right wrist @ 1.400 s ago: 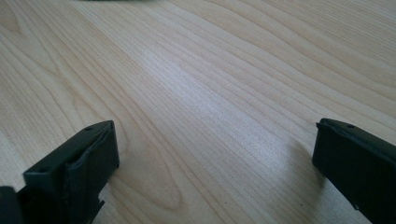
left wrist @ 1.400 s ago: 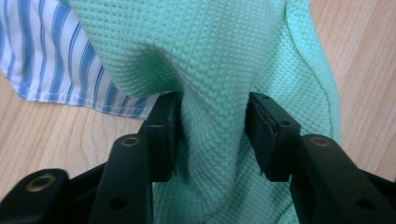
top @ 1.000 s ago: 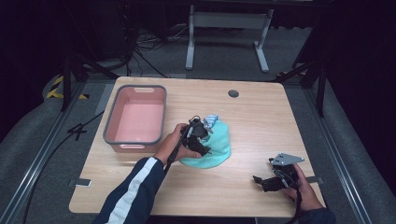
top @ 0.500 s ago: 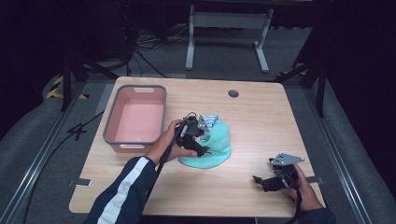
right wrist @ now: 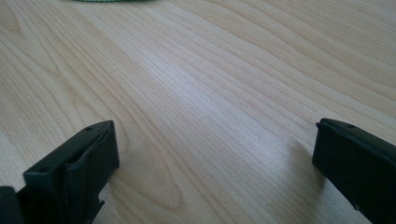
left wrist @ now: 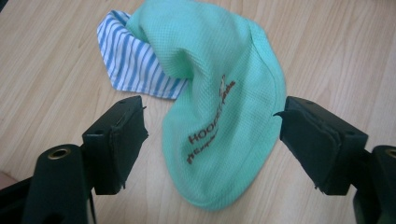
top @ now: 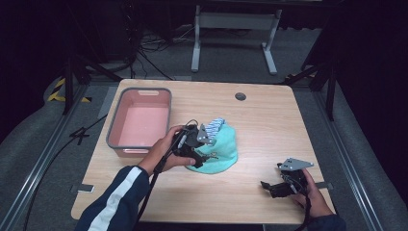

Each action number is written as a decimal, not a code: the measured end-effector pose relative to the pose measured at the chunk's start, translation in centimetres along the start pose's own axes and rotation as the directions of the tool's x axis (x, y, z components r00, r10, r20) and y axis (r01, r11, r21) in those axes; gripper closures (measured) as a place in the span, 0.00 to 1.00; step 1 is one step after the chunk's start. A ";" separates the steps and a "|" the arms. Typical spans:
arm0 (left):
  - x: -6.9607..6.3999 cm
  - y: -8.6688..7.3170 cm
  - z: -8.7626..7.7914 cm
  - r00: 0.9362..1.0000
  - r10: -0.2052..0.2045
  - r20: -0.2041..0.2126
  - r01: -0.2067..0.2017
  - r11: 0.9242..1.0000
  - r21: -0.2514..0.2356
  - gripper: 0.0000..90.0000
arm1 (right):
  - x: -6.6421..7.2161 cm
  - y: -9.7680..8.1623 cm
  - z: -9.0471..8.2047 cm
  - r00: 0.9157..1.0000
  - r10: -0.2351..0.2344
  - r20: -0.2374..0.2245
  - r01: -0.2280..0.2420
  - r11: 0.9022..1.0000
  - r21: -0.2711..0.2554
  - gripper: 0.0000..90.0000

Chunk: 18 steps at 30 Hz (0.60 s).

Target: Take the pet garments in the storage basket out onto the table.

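Left hand-held gripper (top: 204, 144) raised, jaws apart; right hand-held gripper (top: 276, 186) low, agape.

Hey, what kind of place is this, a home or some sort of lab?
Most likely a lab or recording studio: a bare wooden table on grey carpet with dark surroundings, cables and a metal stand behind it, and a handheld left gripper over a green cloth.

Mint-green waffle-weave cloth (left wrist: 224, 93) with brown lettering; beside it, touching, a blue-and-white striped cloth (left wrist: 130, 60). Pale wood-grain worktop (top: 269, 120) beneath. Left of the green cloth, a pink bin (top: 140, 123) with grey rim.
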<state>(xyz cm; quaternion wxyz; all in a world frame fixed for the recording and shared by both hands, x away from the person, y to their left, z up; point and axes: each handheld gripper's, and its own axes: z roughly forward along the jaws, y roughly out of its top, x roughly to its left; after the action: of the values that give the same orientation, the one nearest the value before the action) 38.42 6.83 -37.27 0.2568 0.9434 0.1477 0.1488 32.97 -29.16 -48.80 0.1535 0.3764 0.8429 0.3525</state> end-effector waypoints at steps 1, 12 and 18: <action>-0.1 -0.2 -0.2 1.000 0.003 -0.001 -0.003 1.000 0.000 0.26 | 0.0 0.0 0.0 1.000 -0.001 0.000 0.001 1.000 0.001 0.01; -1.1 -2.2 -1.5 0.999 0.033 -0.010 -0.032 0.999 0.029 0.26 | 0.0 0.0 0.0 1.000 0.000 0.000 0.000 1.000 0.001 0.01; -1.5 -3.5 -2.0 0.999 0.047 -0.004 -0.047 0.998 0.047 0.26 | 0.0 0.0 0.0 1.000 -0.001 0.000 0.001 1.000 0.001 0.01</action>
<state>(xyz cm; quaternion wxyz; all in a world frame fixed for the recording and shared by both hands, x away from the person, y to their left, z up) 35.61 10.02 -37.78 0.2307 0.9521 0.1295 0.1537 32.98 -29.17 -48.79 0.1535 0.3761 0.8433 0.3519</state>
